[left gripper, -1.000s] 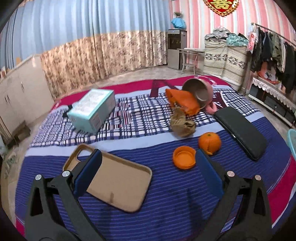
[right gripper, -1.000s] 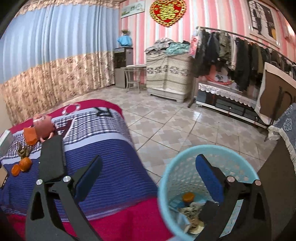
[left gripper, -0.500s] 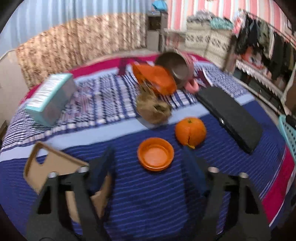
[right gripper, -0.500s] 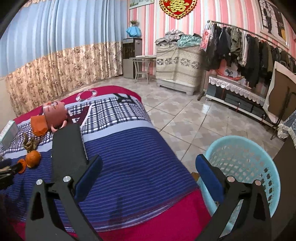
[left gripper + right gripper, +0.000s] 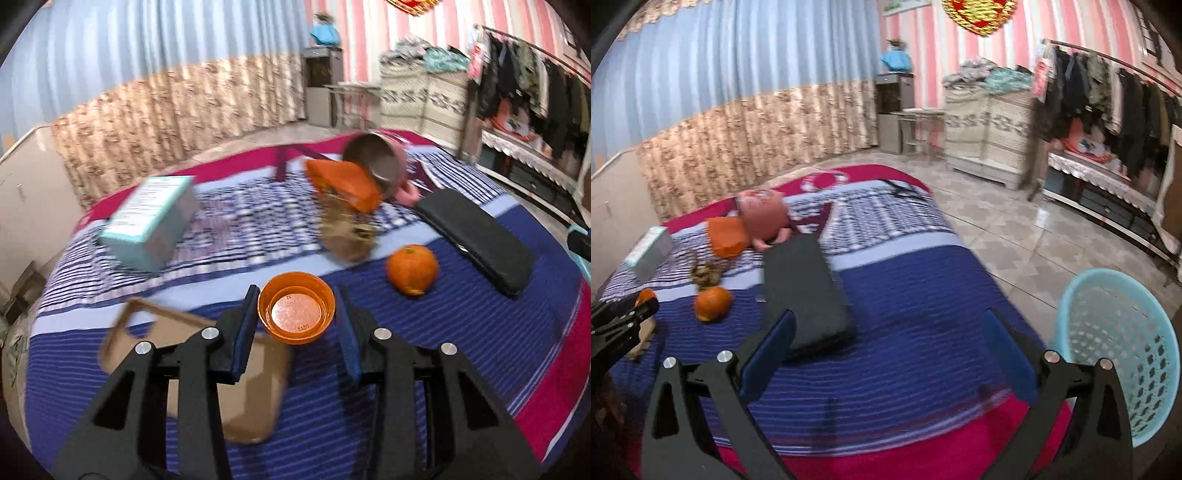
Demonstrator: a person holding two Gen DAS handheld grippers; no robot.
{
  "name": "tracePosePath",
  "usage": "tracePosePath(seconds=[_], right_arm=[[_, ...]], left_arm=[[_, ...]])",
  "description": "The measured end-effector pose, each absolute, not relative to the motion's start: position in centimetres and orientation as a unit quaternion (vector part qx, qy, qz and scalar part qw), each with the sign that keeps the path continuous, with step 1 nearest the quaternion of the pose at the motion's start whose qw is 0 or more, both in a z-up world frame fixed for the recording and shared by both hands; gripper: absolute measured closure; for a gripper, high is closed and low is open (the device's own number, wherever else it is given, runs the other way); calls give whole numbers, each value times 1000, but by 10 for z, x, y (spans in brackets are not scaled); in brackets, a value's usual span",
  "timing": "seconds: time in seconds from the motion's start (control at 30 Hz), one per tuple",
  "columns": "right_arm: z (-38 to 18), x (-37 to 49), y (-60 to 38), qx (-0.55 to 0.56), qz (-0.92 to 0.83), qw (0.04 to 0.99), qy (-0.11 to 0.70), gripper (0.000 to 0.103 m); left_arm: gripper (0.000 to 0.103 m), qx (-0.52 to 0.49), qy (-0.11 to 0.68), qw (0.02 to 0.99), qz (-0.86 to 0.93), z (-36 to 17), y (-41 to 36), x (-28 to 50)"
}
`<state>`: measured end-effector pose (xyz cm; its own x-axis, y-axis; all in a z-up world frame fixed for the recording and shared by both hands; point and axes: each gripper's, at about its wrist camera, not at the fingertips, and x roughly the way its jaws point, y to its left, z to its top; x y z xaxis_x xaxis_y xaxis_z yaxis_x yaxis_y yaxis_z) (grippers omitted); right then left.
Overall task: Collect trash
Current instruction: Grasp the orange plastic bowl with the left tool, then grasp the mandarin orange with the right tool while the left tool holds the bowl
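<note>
A round orange lid lies open side up on the blue striped bedspread. It sits between the blue pads of my left gripper, whose jaws are closing, and both pads meet its rim. In the right wrist view that gripper shows at the left edge. My right gripper hangs open and empty over the bed's near corner. A light blue mesh basket stands on the floor to its right. Crumpled brown paper and an orange wrapper lie farther back on the bed.
An orange fruit lies right of the lid, with a long black case beyond it. A tan phone case lies under the left gripper. A teal box and a tipped pink pot sit farther back.
My left gripper has moved forward over the orange lid and its jaws have narrowed onto it. The right gripper has swung left, from above the basket to over the bed.
</note>
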<state>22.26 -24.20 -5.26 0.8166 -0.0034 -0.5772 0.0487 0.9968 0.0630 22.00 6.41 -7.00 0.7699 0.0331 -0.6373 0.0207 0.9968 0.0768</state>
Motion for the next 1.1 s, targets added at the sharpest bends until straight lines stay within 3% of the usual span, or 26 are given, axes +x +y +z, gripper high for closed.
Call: tracePosePath(seconds=[0.27,1.1], right_arm=[[-53,223,-182,-10,51,953,297,5],[-89,272,-102,-34,132,921,364,6]], left_arm=[[64,-17,338,938,71,-72,137,209],[64,-46,320,939,114,-86,157,200]])
